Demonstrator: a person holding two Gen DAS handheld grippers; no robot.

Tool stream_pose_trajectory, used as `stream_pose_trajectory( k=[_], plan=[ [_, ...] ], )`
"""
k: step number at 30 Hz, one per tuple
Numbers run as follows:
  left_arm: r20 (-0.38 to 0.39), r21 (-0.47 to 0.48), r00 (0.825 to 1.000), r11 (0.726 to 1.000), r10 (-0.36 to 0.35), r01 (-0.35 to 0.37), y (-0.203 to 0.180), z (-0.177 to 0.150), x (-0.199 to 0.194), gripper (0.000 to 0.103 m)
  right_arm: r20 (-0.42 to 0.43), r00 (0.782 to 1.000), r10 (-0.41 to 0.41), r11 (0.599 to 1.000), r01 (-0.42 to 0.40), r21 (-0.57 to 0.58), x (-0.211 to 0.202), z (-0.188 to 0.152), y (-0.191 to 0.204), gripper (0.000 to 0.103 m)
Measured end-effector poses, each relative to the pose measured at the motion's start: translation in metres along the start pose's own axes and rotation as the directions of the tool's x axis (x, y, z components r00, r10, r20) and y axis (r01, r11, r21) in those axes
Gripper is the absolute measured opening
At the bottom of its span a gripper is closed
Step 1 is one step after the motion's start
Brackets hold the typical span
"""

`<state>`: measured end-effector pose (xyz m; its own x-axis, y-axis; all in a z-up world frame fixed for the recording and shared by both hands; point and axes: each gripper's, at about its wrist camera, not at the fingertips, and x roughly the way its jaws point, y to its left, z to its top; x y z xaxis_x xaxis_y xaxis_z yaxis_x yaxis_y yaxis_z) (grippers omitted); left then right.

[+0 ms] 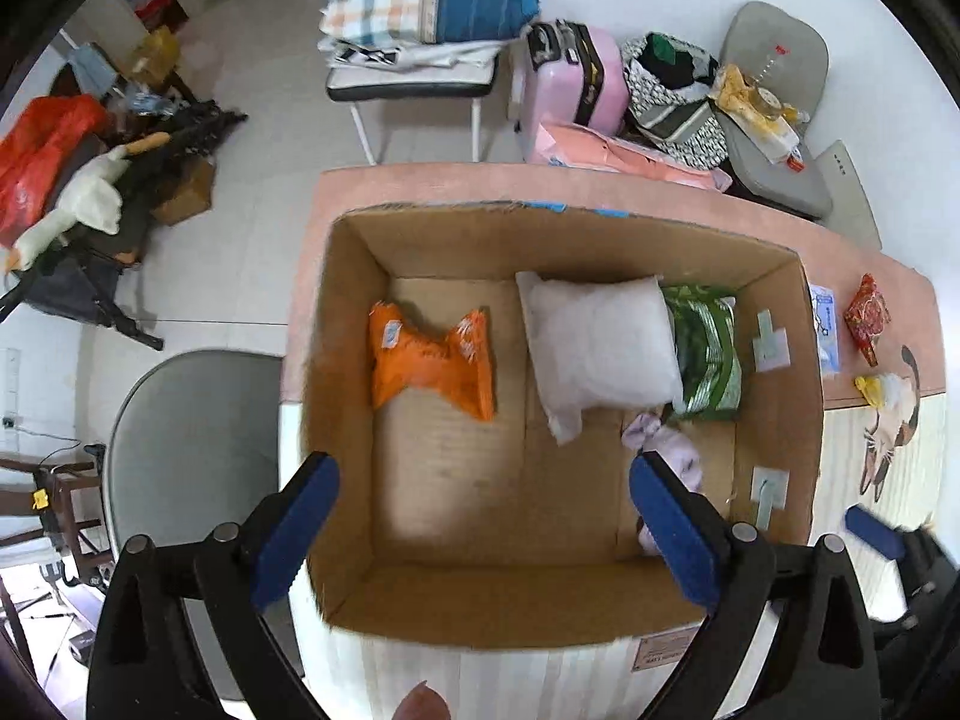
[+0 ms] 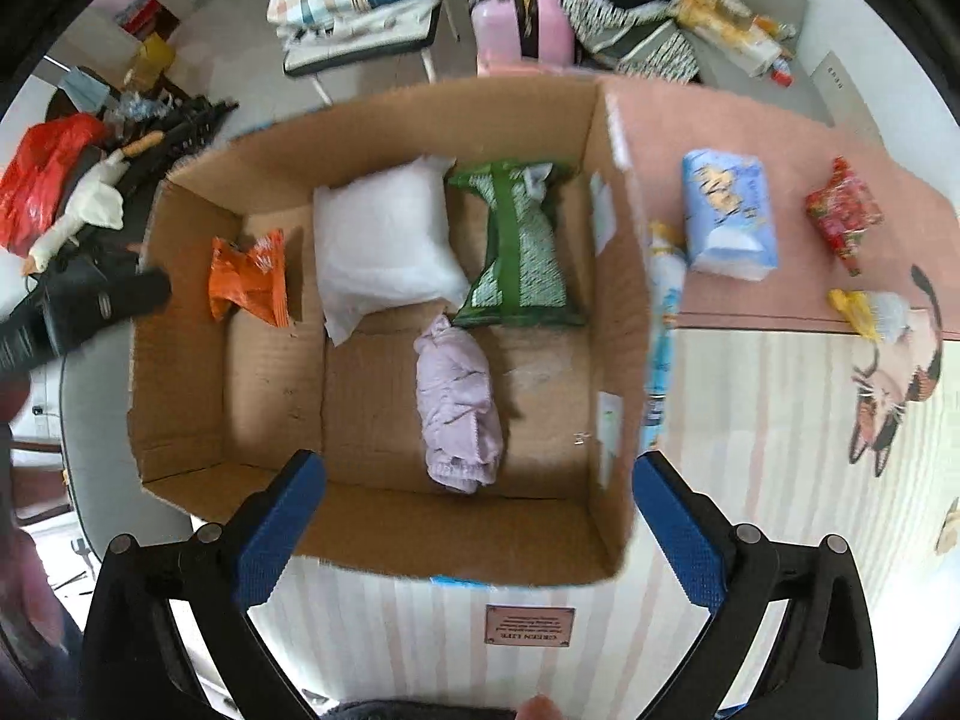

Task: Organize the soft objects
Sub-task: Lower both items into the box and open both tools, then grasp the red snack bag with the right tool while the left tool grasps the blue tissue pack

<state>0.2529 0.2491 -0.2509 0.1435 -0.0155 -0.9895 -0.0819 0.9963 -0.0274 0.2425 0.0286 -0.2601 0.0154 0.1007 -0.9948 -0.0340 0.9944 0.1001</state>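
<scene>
Inside cardboard box (image 2: 180,420): four soft items; both hand-held grippers (image 1: 480,534) (image 2: 474,531) spread, empty.

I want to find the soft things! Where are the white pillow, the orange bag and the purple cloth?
white pillow (image 2: 384,234), right wrist view, its middle.
orange bag (image 1: 429,354), left wrist view, its middle.
purple cloth (image 2: 459,408), right wrist view, its middle.

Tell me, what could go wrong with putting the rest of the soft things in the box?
The light blue pack lies close to the cardboard box wall, so reaching fingers might bump the box. The white pillow already overlaps the green packet, so more items may pile up unevenly. Both views are blurred, suggesting quick motion, which may spoil aim.
</scene>
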Motion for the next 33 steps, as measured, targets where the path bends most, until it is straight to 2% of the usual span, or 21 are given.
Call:
stream_pose_trajectory(
  k=[6, 8, 10, 14, 17, 21, 24, 26, 30, 33],
  plan=[
    [0.053, -0.051, 0.999, 0.999, -0.007, 0.009, -0.002, -0.035, -0.031, 0.099, 0.076, 0.997, 0.030, 0.999, -0.029, -0.022, -0.050, -0.021, -0.012, 0.103],
    [0.088, -0.070, 0.996, 0.997, -0.011, 0.018, -0.010, -0.044, -0.047, 0.099, 0.092, 0.995, 0.046, 0.999, -0.045, -0.018, -0.061, -0.027, -0.021, 0.103],
    [0.124, -0.051, 0.992, 0.999, -0.001, 0.007, -0.026, -0.047, -0.061, 0.099, 0.126, 0.990, 0.070, 0.998, -0.070, -0.006, -0.076, -0.032, -0.035, 0.103],
    [0.175, 0.032, 0.984, 0.999, 0.030, -0.037, -0.075, -0.034, -0.083, 0.099, 0.157, 0.985, 0.076, 0.995, -0.086, 0.058, -0.097, -0.027, -0.085, 0.103],
    [0.161, 0.080, 0.986, 0.997, -0.031, 0.018, -0.122, -0.007, -0.080, 0.099, 0.164, 0.984, 0.066, 0.986, -0.089, 0.138, -0.106, -0.011, -0.136, 0.103],
    [0.061, 0.139, 0.994, 0.987, -0.090, 0.081, -0.184, 0.038, -0.046, 0.099, 0.123, 0.990, 0.071, 0.960, -0.101, 0.260, -0.097, 0.023, -0.214, 0.103],
    [-0.010, 0.203, 0.997, 0.976, -0.078, 0.078, -0.233, 0.071, -0.010, 0.099, 0.070, 0.993, 0.091, 0.936, -0.109, 0.333, -0.074, 0.060, -0.273, 0.103],
    [-0.087, 0.240, 0.994, 0.967, -0.069, 0.088, -0.262, 0.093, 0.021, 0.099, 0.047, 0.995, 0.083, 0.925, -0.094, 0.367, -0.060, 0.079, -0.300, 0.103],
    [-0.239, 0.233, 0.969, 0.966, -0.060, 0.117, -0.294, 0.129, 0.092, 0.099, -0.037, 0.994, 0.104, 0.900, -0.078, 0.430, -0.013, 0.127, -0.353, 0.103],
    [-0.336, 0.179, 0.939, 0.974, -0.073, 0.140, -0.305, 0.143, 0.140, 0.099, -0.087, 0.990, 0.111, 0.880, -0.057, 0.472, 0.024, 0.154, -0.383, 0.103]
  ],
)
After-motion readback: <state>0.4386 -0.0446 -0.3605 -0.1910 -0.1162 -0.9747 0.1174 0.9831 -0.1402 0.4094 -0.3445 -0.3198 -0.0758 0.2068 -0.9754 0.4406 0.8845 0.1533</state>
